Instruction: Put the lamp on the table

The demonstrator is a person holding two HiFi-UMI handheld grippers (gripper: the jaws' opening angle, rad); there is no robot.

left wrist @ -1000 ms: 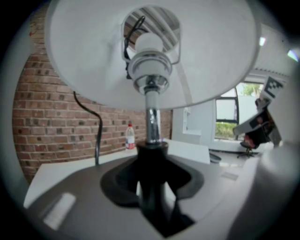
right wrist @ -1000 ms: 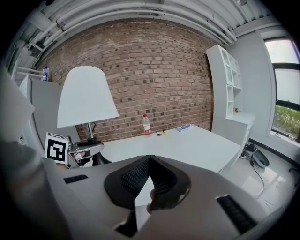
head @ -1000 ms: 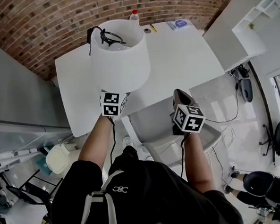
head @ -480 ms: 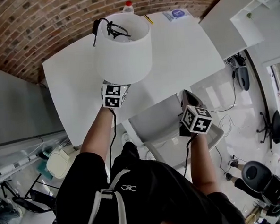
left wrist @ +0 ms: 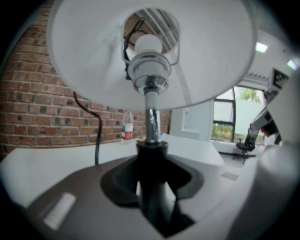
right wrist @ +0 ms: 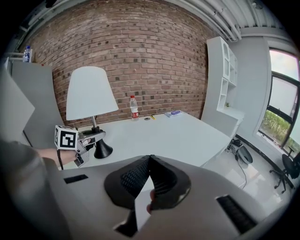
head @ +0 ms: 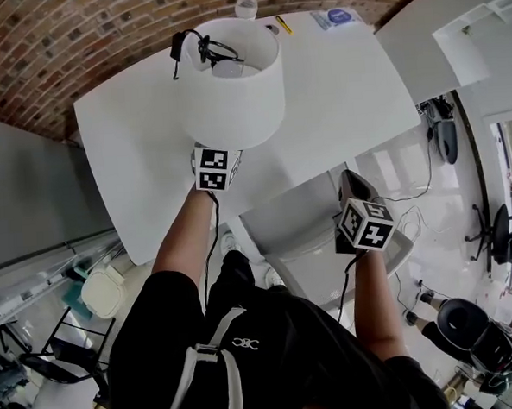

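1. We hold the lamp point(head: 231, 84) in the left claw point(head: 218, 157), whose jaws are clamped on the narrow stem point(left wrist: 151, 124) just above the black base point(right wrist: 102, 149).
2. The lamp stands upright over the near left part of the white worktop point(head: 335, 82). From the right gripper view the base looks to be at the surface, but we cannot tell whether it is fully resting.
3. The right claw point(head: 352, 185) hangs off the near edge of the worktop, well apart from the lamp, with its jaws together and nothing between them.
4. We judge the lamp top-heavy. The wide shade point(right wrist: 90, 93) sits high above a small flared base, so it will want to tip if the grip lets it lean.
5. The metal stem is stiff but smooth and probably slippery. A low hold just above the base seems the right place, since it is rigid there.
6. The shade looks thin and easily dented, and the bulb point(left wrist: 148, 43) is fragile, so we would not take hold of either.
7. The black cord point(head: 196, 47) lies bundled in the top of the shade and could slide out and drag.
8. A bottle point(head: 245, 3) stands at the far edge, well clear of the lamp.
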